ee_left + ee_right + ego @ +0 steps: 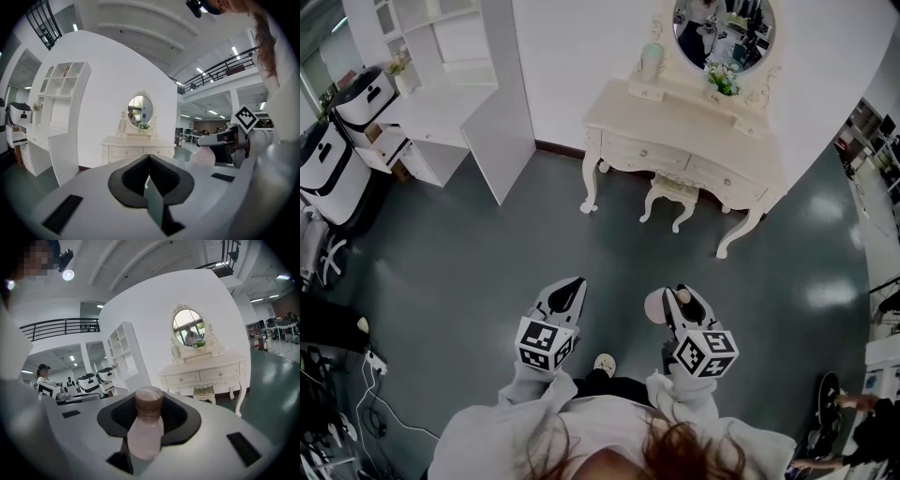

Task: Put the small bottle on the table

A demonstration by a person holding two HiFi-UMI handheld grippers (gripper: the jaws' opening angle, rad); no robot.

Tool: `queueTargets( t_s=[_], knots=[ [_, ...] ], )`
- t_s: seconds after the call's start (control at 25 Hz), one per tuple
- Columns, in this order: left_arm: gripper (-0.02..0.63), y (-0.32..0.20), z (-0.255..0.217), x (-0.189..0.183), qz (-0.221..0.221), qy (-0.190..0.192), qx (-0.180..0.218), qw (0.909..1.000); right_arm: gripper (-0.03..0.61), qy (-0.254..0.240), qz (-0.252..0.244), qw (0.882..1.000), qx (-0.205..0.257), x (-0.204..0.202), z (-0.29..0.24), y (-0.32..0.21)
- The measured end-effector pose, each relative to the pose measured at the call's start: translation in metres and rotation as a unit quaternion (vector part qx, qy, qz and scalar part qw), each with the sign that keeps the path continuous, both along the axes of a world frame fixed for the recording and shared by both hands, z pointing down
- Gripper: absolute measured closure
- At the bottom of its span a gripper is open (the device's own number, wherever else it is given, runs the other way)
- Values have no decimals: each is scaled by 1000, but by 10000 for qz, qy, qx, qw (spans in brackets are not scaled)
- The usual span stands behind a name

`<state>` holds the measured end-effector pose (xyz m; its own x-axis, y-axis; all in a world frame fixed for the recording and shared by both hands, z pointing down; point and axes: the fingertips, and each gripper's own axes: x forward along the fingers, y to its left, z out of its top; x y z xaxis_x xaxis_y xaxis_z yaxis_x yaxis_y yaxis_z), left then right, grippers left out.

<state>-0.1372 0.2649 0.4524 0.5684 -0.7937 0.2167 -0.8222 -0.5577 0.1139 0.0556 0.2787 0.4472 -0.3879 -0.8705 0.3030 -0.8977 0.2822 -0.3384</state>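
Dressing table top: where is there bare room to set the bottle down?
The dressing table top is bare along its whole front strip, between the front edge and the raised shelf under the mirror. It is crowded only at the back: a pale jar left of the mirror, and flowers in front of it.

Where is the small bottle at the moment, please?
The small bottle is clamped in the right gripper, low and right of centre in the head view, over the floor and short of the dressing table.
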Motion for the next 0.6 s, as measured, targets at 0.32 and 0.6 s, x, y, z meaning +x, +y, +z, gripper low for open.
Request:
queueTargets(
  t_s=[0.32, 0.6],
  knots=[
    [598, -9, 7, 13, -38, -72, -40, 10000, 433, -97, -74, 9999, -87, 6, 14, -10],
    [598, -7, 16, 12, -88, -142, -191, 9997, 433, -218, -77, 9994, -239, 5, 27, -8]
  ],
)
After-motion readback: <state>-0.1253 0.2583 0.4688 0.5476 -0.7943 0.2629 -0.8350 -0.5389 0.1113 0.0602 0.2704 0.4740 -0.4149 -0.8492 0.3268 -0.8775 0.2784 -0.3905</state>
